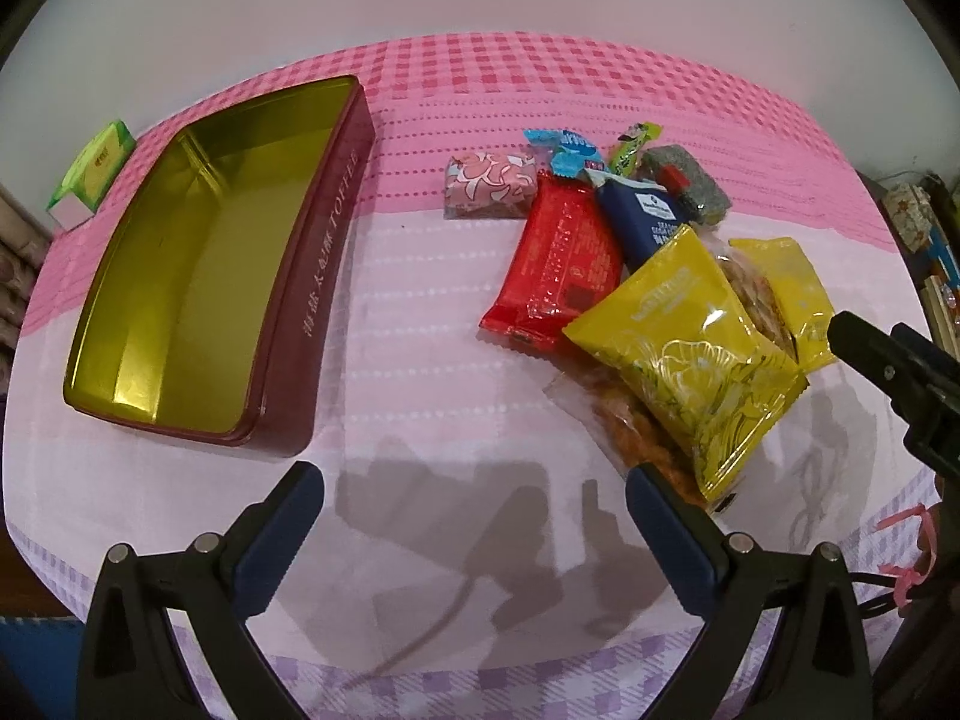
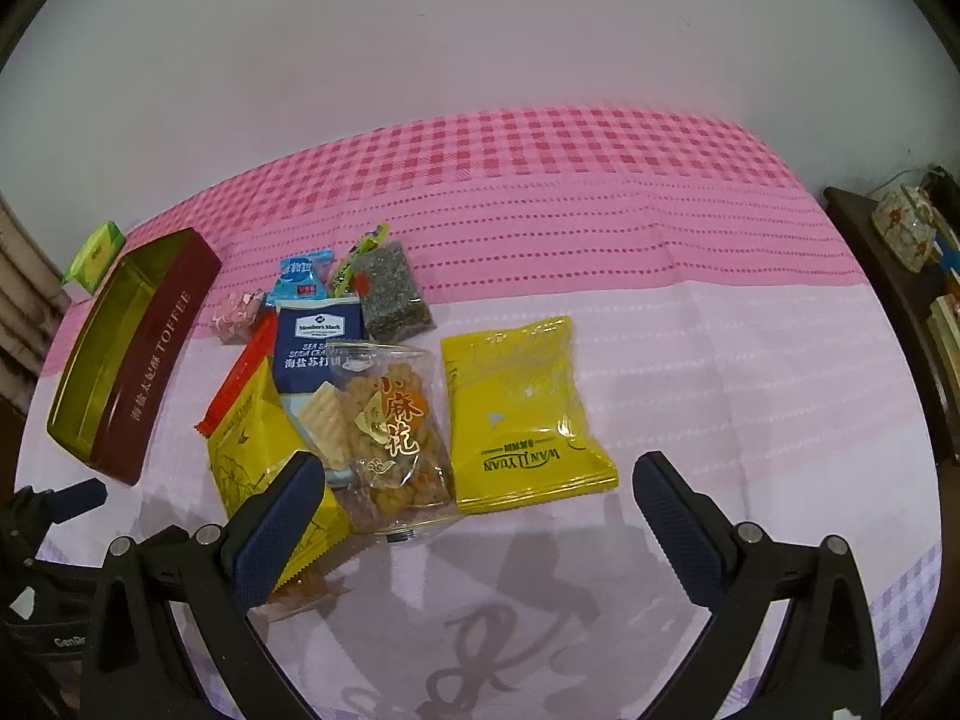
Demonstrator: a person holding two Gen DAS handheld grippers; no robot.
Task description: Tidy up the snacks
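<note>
An open maroon toffee tin (image 1: 198,276) with a gold, empty inside lies on the pink cloth at the left; it also shows in the right wrist view (image 2: 126,360). A pile of snacks lies to its right: a red packet (image 1: 558,264), a navy cracker pack (image 2: 318,360), two yellow packets (image 1: 690,354) (image 2: 516,414), a clear bag of fried twists (image 2: 390,426), a pink floral sweet (image 1: 489,186), a blue candy (image 1: 561,150) and a dark sesame bar (image 2: 393,291). My left gripper (image 1: 474,480) is open and empty above bare cloth. My right gripper (image 2: 480,474) is open and empty over the pile's near edge.
A green and yellow box (image 1: 96,171) sits beyond the tin at the table's far left edge. A dark shelf with a floral pot (image 2: 903,228) stands at the right. A pale wall runs behind the table.
</note>
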